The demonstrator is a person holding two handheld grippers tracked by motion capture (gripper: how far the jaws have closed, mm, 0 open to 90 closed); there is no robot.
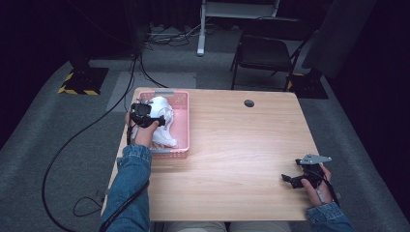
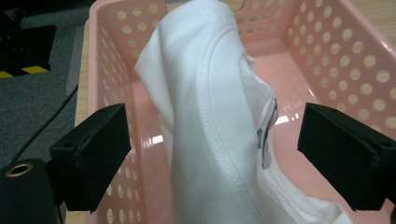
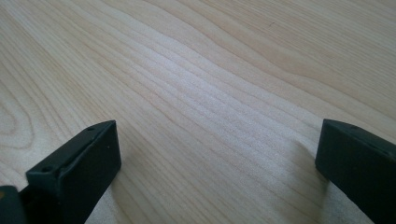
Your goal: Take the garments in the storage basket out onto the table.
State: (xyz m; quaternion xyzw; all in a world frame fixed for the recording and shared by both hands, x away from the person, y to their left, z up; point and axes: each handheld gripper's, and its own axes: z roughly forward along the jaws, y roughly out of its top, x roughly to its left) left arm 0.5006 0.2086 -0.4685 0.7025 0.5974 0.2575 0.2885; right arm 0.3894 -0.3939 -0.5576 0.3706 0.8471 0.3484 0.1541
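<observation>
A white garment [image 1: 163,107] lies bunched in a pink perforated basket [image 1: 183,130] at the table's far left. My left gripper [image 1: 153,117] hovers over the basket. In the left gripper view a raised fold of the white garment [image 2: 201,93] stands between the wide jaws of the left gripper [image 2: 215,154], with a gap on each side and the pink basket [image 2: 327,56] all around. My right gripper [image 1: 286,179] rests low near the table's front right corner. In the right gripper view my right gripper [image 3: 215,163] is open over bare wood, nothing between its jaws.
The wooden table [image 1: 241,145] has a round cable hole [image 1: 249,103] near its far edge. Behind it stands a dark chair [image 1: 263,53]. Black cables [image 1: 63,150] trail over the grey floor on the left, near a yellow-and-black striped stand base [image 1: 82,81].
</observation>
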